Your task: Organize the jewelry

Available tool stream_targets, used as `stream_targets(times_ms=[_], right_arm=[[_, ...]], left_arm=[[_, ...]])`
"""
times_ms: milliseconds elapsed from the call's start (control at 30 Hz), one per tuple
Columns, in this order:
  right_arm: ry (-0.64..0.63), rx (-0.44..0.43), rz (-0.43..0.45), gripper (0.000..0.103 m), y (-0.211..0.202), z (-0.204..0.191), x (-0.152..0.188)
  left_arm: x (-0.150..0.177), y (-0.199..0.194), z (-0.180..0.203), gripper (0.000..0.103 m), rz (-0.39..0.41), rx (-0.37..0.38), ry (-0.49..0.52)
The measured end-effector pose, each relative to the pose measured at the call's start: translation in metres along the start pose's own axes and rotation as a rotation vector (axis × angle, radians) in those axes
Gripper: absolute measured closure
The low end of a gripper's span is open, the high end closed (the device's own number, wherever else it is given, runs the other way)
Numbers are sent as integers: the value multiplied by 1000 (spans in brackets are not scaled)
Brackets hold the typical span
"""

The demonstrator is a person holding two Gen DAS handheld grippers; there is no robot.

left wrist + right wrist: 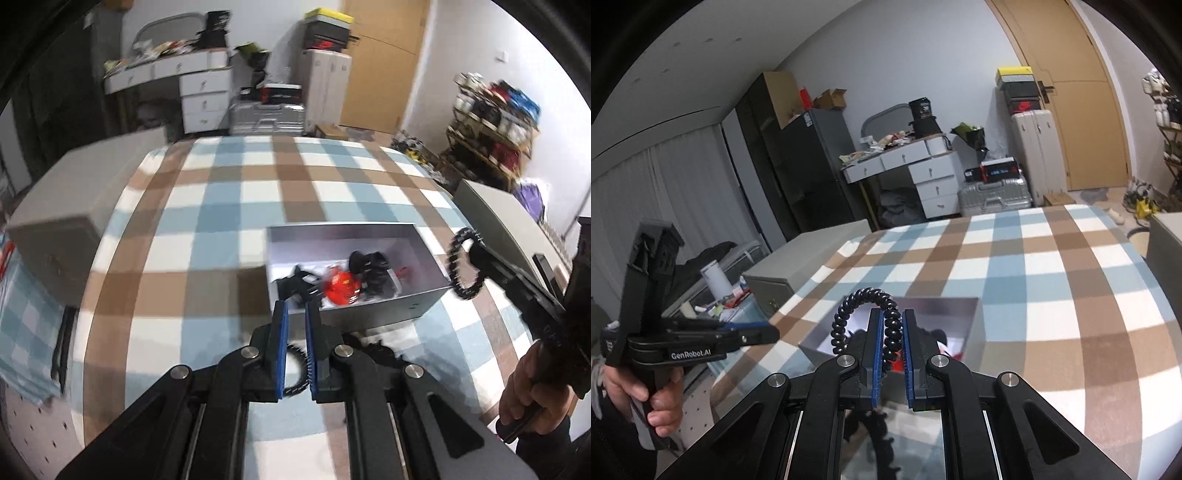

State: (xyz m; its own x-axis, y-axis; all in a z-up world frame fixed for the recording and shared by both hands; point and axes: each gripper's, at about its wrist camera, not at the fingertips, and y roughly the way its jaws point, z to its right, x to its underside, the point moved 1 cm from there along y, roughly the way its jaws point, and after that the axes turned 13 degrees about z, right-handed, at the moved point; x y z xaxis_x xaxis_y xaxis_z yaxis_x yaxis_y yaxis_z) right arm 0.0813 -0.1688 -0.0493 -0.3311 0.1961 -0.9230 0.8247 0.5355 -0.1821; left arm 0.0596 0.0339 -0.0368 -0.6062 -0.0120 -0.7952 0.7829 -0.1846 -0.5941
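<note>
- Right claw (889,341) has its blue pads (874,354) pinched on a black coiled bracelet (866,314), whose loop arches up and over to the left of the fingers.
- Seen from the left wrist view, the same right claw (466,254) holds that bracelet (461,264) in the air just beside the right end of the grey box (354,273), near its upper rim.
- Left claw (295,310) has only a narrow gap between its blue pads (282,343); nothing is clamped between them.
- A second black coiled bracelet (299,369) lies on the cloth under the left claw, seen through the gap between the fingers; whether the pads touch it cannot be told.
- More dark jewelry (384,350) lies on the cloth just right of the left claw, blurred.
- Inside the open grey box are a red-orange piece (341,286) and several black pieces (367,264), resting on its pale floor.
- The box sits on a desk covered with a blue, brown and white checked cloth (229,206).
- In the right wrist view the left claw (768,332) is held out to the left, off the edge of the cloth, gripped by the person's hand (650,395).
- The person's right hand (532,387) grips the handle of the right claw at the lower right of the left wrist view.
</note>
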Motion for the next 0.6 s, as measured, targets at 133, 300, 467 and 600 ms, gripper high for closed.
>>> stream_targets(times_ms=[133, 300, 467, 600], right_arm=[[3, -18, 1, 94, 5, -6, 4], [4, -27, -33, 94, 17, -11, 16], [-11, -16, -37, 94, 18, -12, 18], [-12, -11, -26, 94, 18, -12, 14]], left_arm=[[30, 13, -27, 63, -77, 4, -79], [54, 44, -25, 57, -185, 60, -93], [57, 57, -1, 52, -167, 74, -6], [56, 61, 9, 39, -150, 58, 51]])
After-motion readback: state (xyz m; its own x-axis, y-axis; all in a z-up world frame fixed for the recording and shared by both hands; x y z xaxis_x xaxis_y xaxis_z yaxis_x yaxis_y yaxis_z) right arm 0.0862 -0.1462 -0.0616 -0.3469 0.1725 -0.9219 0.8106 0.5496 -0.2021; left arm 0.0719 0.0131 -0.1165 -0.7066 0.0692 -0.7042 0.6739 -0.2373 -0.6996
